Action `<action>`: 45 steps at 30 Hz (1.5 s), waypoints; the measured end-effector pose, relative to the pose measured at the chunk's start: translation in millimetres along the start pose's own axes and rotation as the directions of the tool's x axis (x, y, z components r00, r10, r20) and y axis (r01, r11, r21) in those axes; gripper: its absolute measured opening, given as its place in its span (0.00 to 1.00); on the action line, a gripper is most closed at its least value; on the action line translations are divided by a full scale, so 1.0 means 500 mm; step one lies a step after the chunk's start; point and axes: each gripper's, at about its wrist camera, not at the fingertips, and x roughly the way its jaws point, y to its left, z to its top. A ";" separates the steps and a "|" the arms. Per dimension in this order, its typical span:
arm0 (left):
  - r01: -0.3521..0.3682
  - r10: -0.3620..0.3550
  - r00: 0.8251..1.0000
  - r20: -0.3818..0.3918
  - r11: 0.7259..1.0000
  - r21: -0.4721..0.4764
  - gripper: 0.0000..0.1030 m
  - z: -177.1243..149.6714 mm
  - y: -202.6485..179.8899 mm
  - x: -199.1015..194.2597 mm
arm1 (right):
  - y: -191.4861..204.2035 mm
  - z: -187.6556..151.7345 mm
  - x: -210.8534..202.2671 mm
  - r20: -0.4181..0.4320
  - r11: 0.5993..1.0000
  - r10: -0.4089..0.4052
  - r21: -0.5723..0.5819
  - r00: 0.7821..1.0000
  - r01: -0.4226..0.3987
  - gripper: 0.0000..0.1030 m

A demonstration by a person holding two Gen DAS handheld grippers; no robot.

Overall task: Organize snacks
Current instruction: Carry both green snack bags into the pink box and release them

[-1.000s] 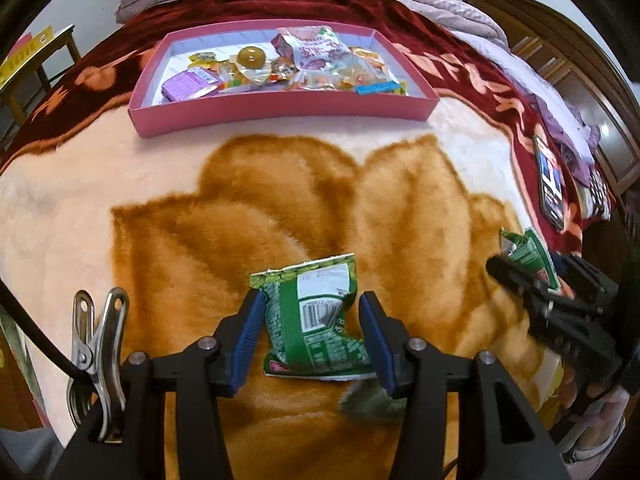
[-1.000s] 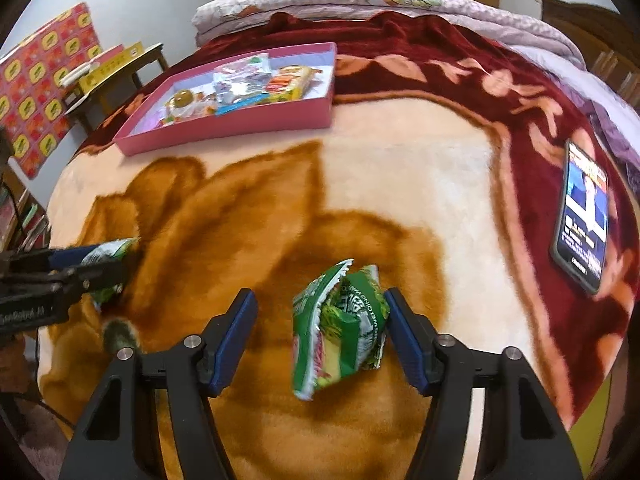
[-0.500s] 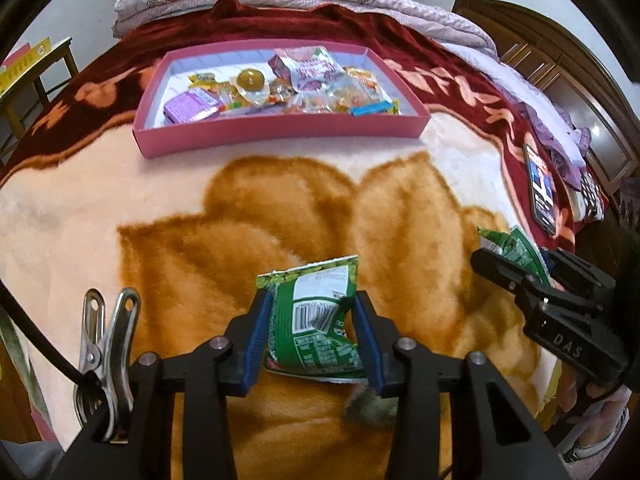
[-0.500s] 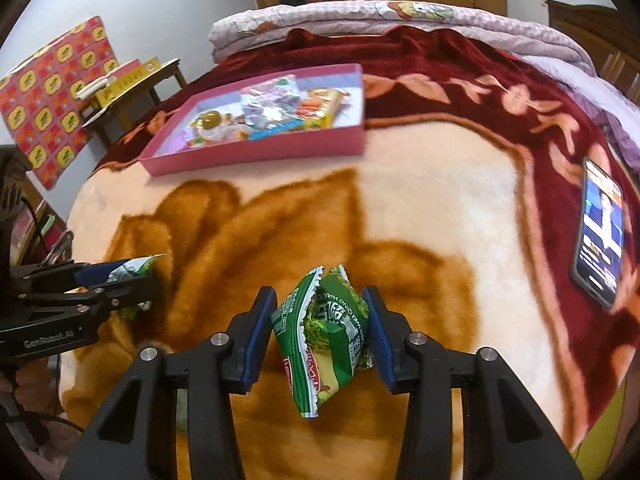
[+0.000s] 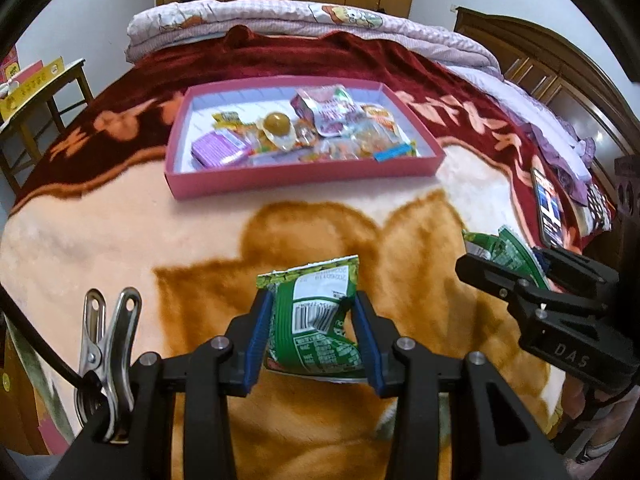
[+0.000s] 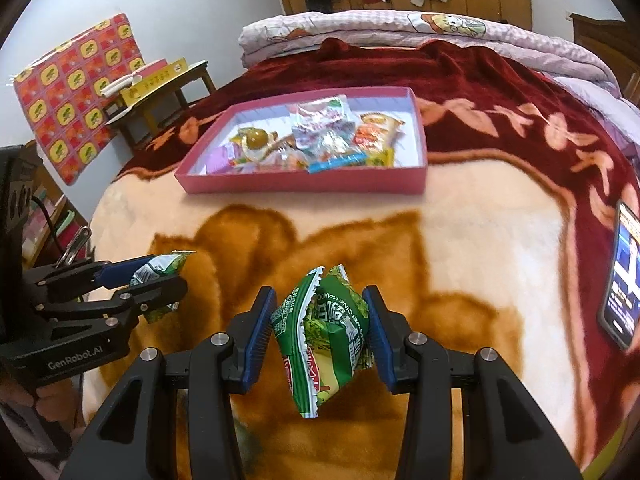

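My left gripper (image 5: 312,304) is shut on a green snack packet (image 5: 316,320), barcode side up, held above the blanket. My right gripper (image 6: 320,304) is shut on a second green snack packet (image 6: 326,332), crumpled and hanging between the blue pads. Each gripper shows in the other's view: the right one (image 5: 504,256) at the right, the left one (image 6: 160,272) at the left, both with their packets. A pink tray (image 5: 280,182) with several snacks lies farther back on the bed; it also shows in the right wrist view (image 6: 304,184).
A phone (image 6: 622,276) lies on the blanket's right border, also visible in the left wrist view (image 5: 548,208). A wooden stool (image 6: 160,92) stands left of the bed. Folded quilts (image 5: 304,20) lie at the head. A metal clip (image 5: 106,344) hangs on the left gripper.
Both grippers closed on their green packets and lifted them off the blanket; the views rose and tilted toward the tray.
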 end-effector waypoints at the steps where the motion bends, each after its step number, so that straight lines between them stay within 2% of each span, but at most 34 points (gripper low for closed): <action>1: -0.005 0.005 1.000 0.006 1.000 -0.002 0.41 0.005 0.004 0.000 | 0.003 0.007 0.002 0.002 1.000 0.004 -0.002 1.000 -0.004 0.44; 10: -0.036 0.036 0.997 0.061 0.999 -0.010 0.41 0.056 0.036 0.001 | 0.033 0.065 0.017 0.024 1.000 0.014 -0.025 1.000 -0.013 0.44; 18: -0.024 0.023 0.994 0.111 1.000 0.002 0.41 0.109 0.050 0.007 | 0.049 0.135 0.035 0.060 1.000 0.016 -0.027 0.998 -0.014 0.44; 23: 0.013 -0.013 0.993 0.120 1.000 0.002 0.41 0.143 0.062 0.015 | 0.054 0.175 0.053 0.062 1.000 0.022 -0.018 0.998 -0.021 0.44; 29: 0.010 -0.009 0.989 0.146 1.000 -0.009 0.41 0.183 0.080 0.026 | 0.061 0.219 0.079 0.082 1.000 0.029 0.000 0.996 -0.029 0.44; 39: -0.022 0.026 0.985 0.170 1.000 -0.022 0.41 0.247 0.120 0.077 | 0.063 0.292 0.141 0.094 0.999 0.029 0.009 0.995 -0.030 0.44; 45: -0.024 0.031 0.987 0.157 0.999 -0.046 0.41 0.275 0.145 0.126 | 0.057 0.329 0.186 0.086 0.999 0.035 0.011 0.996 -0.037 0.44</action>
